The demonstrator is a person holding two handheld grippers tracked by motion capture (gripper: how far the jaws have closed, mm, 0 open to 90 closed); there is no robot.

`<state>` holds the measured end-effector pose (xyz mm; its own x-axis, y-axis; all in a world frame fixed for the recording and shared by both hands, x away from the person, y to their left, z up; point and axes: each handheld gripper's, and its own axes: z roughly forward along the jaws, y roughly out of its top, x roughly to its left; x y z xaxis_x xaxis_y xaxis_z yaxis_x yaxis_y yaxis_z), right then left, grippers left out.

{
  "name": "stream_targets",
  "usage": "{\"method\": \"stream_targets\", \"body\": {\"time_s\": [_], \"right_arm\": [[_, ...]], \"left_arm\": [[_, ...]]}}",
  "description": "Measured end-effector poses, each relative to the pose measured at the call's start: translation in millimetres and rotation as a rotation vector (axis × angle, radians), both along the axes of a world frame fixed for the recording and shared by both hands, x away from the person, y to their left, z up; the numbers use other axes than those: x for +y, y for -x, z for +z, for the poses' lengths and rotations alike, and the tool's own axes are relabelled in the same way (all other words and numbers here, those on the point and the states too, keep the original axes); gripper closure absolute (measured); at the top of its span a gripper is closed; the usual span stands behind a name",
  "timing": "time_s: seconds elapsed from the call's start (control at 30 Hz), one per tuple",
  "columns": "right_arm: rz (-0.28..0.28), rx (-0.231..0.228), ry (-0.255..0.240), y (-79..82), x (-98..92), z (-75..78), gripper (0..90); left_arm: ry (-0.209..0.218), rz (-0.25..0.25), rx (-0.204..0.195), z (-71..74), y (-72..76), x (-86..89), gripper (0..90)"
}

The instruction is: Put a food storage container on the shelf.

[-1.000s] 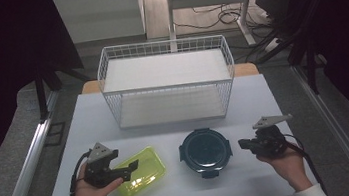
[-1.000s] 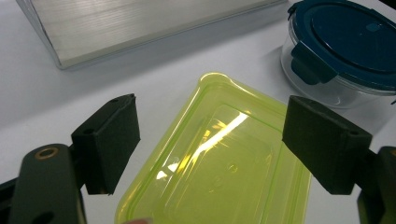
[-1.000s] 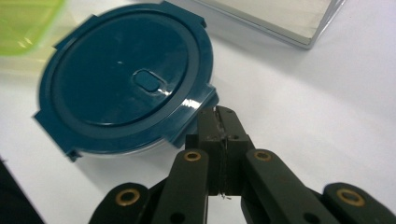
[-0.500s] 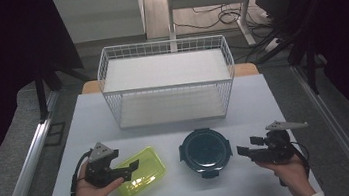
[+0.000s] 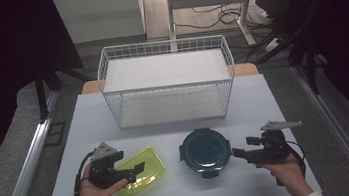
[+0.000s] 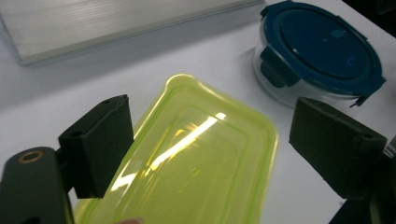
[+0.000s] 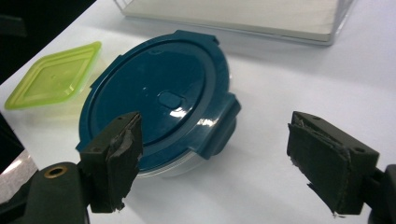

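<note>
Two claws spread wide: left claw (image 5: 138, 169) over light, slippery green box (image 5: 141, 172); right claw (image 5: 237, 153), just opened, by heavier round blue-lidded box (image 5: 205, 152). Best gripped at rims.

The rectangular food container (image 5: 140, 171) is translucent lime yellow-green, lid and body alike, with a pale glare streak across its lid in the left gripper view. The round container (image 5: 205, 151) has a dark teal-blue lid and clasps over a clear, colourless bowl. Both grippers, left (image 5: 139, 168) and right (image 5: 237, 152), are matt black, each topped by a grey plate. The wire basket (image 5: 168, 86) is white, and the table (image 5: 85, 124) is plain white
</note>
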<state>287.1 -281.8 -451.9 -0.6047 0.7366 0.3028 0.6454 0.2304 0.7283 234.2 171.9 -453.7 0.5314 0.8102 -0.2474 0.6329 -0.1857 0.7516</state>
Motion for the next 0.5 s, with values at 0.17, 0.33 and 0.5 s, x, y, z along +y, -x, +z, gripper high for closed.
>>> {"method": "stream_targets", "body": {"time_s": [0.17, 0.33, 0.5], "right_arm": [[0.025, 0.0, -0.026, 3.2, 4.5, 5.1, 18.6], [0.03, -0.001, -0.053, 4.2, 10.2, 11.0, 18.8], [0.05, 0.004, -0.039, 2.0, 18.2, 10.5, 18.7]], "left_arm": [[0.055, -0.046, 0.032, 10.2, -4.1, -15.7, 11.2], [0.08, -0.076, 0.041, 18.8, -9.3, -32.4, 11.0], [0.104, -0.119, 0.087, 17.8, -25.4, -51.2, 11.1]]}}
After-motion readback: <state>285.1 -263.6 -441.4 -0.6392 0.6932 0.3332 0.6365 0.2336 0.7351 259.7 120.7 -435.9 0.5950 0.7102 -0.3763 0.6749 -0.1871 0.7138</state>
